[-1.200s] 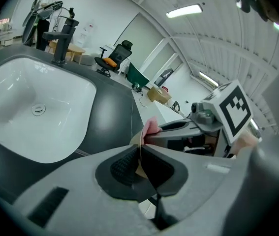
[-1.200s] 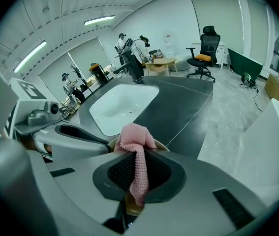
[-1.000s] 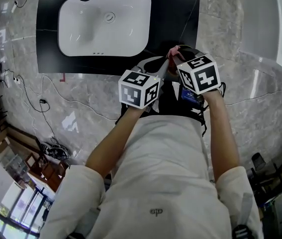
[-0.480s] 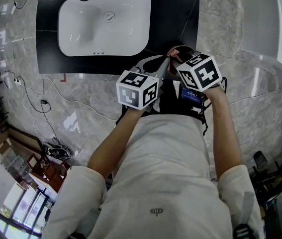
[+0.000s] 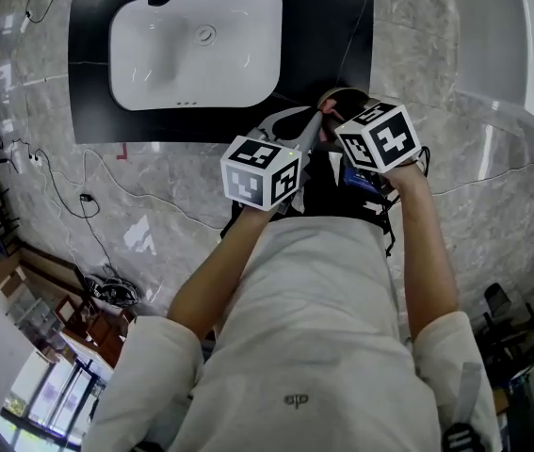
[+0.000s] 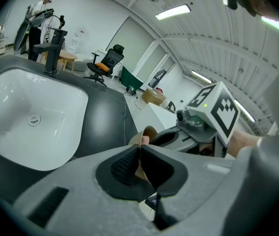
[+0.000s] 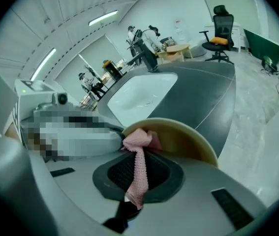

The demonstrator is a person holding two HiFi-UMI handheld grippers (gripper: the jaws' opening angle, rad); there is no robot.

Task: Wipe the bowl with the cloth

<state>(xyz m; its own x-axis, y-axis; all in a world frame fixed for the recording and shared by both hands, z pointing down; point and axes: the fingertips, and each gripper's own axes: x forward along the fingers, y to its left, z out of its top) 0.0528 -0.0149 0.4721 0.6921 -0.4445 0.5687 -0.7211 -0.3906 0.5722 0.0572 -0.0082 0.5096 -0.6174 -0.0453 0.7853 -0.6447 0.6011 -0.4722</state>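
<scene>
A tan bowl (image 5: 347, 99) is held up in front of the person, near the black counter's front edge. My left gripper (image 5: 310, 132) is shut on the bowl's rim; in the left gripper view the thin tan wall (image 6: 140, 165) sits pinched between the dark pads. My right gripper (image 5: 338, 113) is shut on a pink cloth (image 7: 139, 170), whose bunched end (image 7: 139, 139) lies against the inside of the bowl (image 7: 191, 140). In the left gripper view a bit of the cloth (image 6: 145, 140) shows at the bowl (image 6: 148, 133), with the right gripper (image 6: 199, 127) beside it.
A white sink (image 5: 196, 40) is set in the black counter (image 5: 337, 26), with a dark faucet (image 6: 50, 48) behind it. A white unit (image 5: 521, 45) stands at the right. Cables (image 5: 78, 196) trail over the marble floor at the left.
The right gripper has shifted slightly with the cloth and tipped further down into the bowl. The left gripper and the bowl have kept still.
</scene>
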